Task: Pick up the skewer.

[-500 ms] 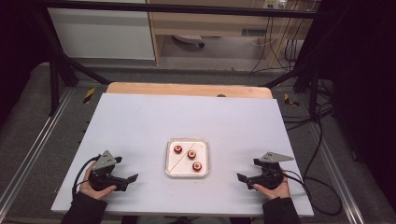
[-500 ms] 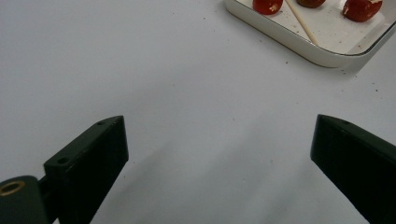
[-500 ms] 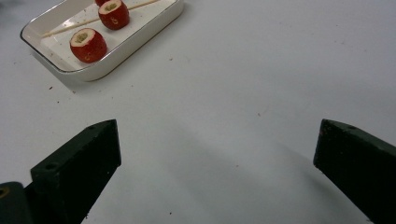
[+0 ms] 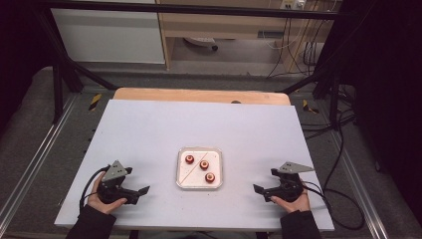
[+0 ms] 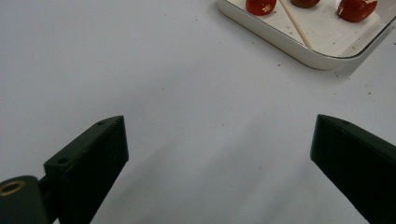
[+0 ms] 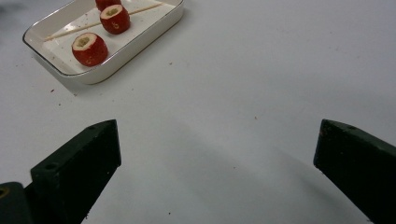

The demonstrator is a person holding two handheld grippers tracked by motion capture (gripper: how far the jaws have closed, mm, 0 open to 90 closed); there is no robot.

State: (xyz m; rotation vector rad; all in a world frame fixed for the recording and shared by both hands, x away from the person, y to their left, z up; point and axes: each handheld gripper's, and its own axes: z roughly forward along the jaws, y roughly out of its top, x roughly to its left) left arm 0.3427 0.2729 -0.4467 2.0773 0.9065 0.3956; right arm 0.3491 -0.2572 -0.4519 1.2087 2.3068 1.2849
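Grippers parked wide at either side of the fruit tray

Left gripper (image 4: 142,191), a black two-jaw tool topped by a grey three-cornered plate, rests low on the pale grey table top (image 4: 149,129) near the front left corner, gripped by the person's left hand (image 4: 102,201). Its jaws point toward the middle and stand fully spread with nothing between them; the left gripper view looks through the gap at bare table. Resting there likely keeps it clear of the work while aimed at it.

At the table's centre sits the shallow white rectangular tray with a thin dark rim (image 4: 179,172). It holds three small red cored fruit pieces (image 4: 204,165) lying apart from one another, and a thin wooden skewer (image 4: 193,166) lying slantwise across the tray floor, close beside the fruit. A rimmed tray probably keeps the round pieces from rolling, and the skewer beside them suggests threading as the work in hand.

Right gripper (image 4: 258,189), the same black tool, mirrors the left near the front right, held by the right hand (image 4: 291,201). Its jaws too gape as wide as they go and grasp nothing, aimed at the tray, which lies well apart from both tools.

Compared with the earlier frame, nothing has shifted: grippers, tray, fruit and skewer all sit where they were
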